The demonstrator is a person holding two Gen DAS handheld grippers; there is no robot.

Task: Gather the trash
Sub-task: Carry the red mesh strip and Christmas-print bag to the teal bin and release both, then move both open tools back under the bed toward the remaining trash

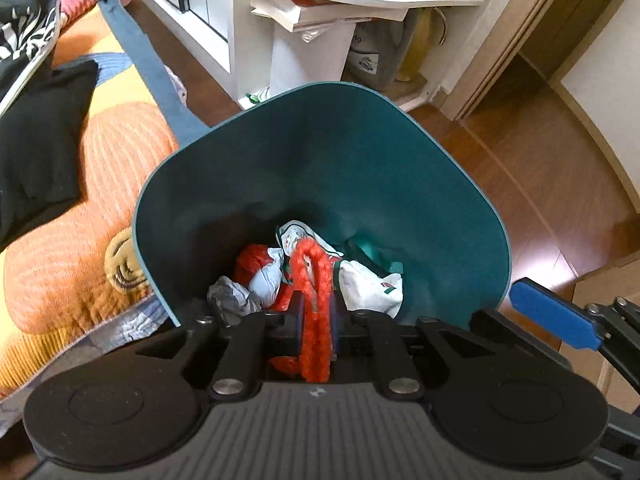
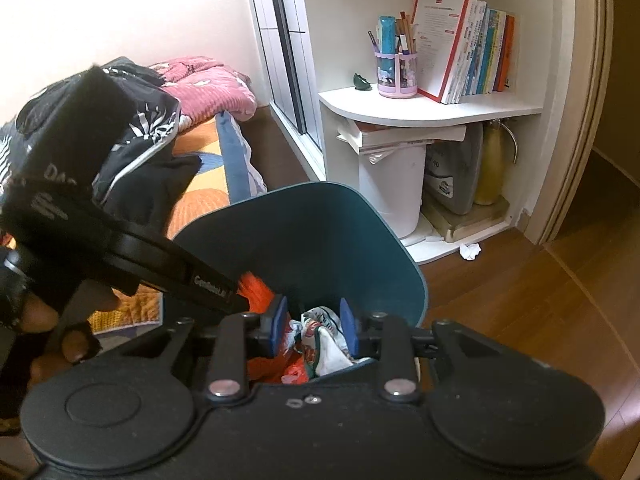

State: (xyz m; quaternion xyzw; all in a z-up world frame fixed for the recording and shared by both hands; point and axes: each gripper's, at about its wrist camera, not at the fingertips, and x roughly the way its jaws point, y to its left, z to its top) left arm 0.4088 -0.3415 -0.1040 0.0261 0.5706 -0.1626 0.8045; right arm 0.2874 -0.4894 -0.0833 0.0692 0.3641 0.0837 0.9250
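A teal trash bin (image 1: 340, 152) stands on the wood floor beside the bed, with crumpled white and grey wrappers (image 1: 368, 284) and red trash inside. My left gripper (image 1: 316, 312) is shut on a fuzzy red-orange strip (image 1: 316, 280) and holds it over the bin's near rim. In the right wrist view the bin (image 2: 312, 232) is just ahead. My right gripper (image 2: 314, 326) is open and empty over the bin's near edge, above the wrappers (image 2: 326, 340). One blue finger of the right gripper (image 1: 552, 316) shows at the right of the left wrist view. A crumpled white paper (image 2: 469, 251) lies on the floor by the shelf.
A bed with an orange quilt (image 1: 80, 200) and dark clothes (image 2: 132, 148) lies to the left. A white corner shelf (image 2: 432, 108) holds books and a pen cup, with a white bucket (image 2: 392, 192) and jugs below. A doorway (image 1: 560, 40) opens at the right.
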